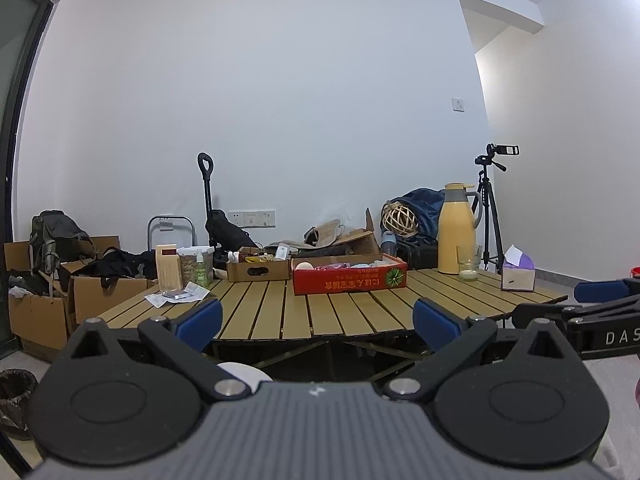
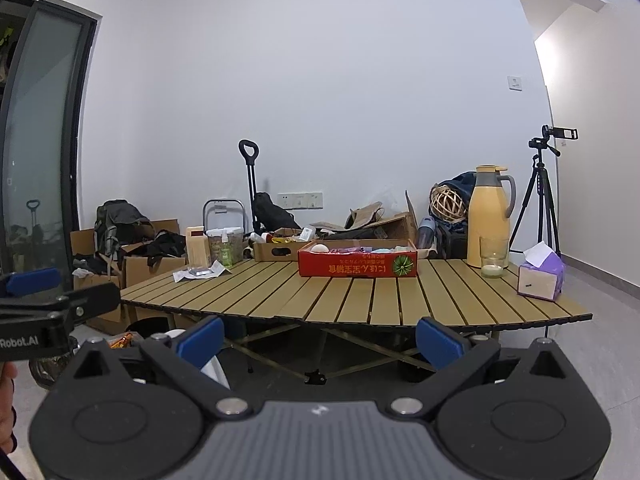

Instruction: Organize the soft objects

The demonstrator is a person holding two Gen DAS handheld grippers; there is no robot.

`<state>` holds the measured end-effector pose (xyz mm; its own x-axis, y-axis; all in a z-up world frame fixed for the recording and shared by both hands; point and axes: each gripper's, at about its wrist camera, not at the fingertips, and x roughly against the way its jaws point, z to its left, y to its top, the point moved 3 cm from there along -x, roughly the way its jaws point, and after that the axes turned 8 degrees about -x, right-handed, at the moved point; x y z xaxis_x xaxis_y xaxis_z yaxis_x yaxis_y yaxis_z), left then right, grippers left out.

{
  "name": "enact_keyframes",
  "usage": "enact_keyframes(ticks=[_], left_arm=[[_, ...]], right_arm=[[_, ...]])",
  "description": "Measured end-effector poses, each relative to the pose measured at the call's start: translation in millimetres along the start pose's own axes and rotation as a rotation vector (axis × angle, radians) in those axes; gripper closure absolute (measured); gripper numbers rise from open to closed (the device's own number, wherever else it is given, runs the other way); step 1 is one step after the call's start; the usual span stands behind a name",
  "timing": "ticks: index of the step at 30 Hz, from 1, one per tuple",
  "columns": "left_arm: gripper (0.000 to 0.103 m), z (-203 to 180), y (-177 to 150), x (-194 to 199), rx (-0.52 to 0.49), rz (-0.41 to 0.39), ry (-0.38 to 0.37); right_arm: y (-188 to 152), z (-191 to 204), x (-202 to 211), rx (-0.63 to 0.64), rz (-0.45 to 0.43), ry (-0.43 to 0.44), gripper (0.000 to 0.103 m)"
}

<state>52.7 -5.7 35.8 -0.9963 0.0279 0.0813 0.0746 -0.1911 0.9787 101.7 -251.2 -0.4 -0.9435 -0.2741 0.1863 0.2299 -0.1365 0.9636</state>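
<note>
You held both tools back from the near edge of the slatted tabletop [image 1: 360, 304], short of everything on it. Your left hand-held gripper [image 1: 318, 320] pointed level, its blue pads spread wide with nothing between them. Your right hand-held gripper [image 2: 320, 338] tipped slightly downward, its jaws also wide and empty; a bit of your left hand [image 2: 6, 412] showed at the frame edge of the right wrist view. Going left to right along the far side of the tabletop: a clear lidded jar [image 2: 224, 246] held something brownish that could not be made out, with a green spray bottle [image 2: 226, 252] in front of it; a shallow brown cardboard box [image 1: 258, 268] held small mixed items too small to tell; the red cardboard tray [image 1: 350, 278], just beside it, held the soft objects [image 2: 352, 249], a white round one at its left end and pink, purple and pale blue pieces further along. Right of that stood a yellow thermos jug [image 1: 454, 228], a glass [image 1: 468, 264] with something pale at its bottom, and a purple tissue pack [image 2: 540, 276] with a sheet sticking up.
</note>
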Motion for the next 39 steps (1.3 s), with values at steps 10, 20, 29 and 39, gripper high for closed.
enact_keyframes(ticks=[10, 20, 29, 39], left_arm=[[0.0, 1.3, -2.3, 1.2, 0.005, -0.01, -0.002], [0.0, 3.5, -1.7, 2.7, 0.01, -0.018, 0.003], [0.0, 3.6, -0.1, 2.8, 0.01, -0.025, 0.004], [0.0, 4.4, -0.7, 2.8, 0.009, -0.027, 0.004]], right_arm=[[-3.4, 4.1, 0.5, 0.014, -0.006, 0.004, 0.0], [-2.1, 2.6, 2.8, 0.019, -0.021, 0.008, 0.0], [-2.8, 4.5, 5.1, 0.027, -0.03, 0.005, 0.0], [-2.7, 4.0, 5.3, 0.028, -0.034, 0.008, 0.0]])
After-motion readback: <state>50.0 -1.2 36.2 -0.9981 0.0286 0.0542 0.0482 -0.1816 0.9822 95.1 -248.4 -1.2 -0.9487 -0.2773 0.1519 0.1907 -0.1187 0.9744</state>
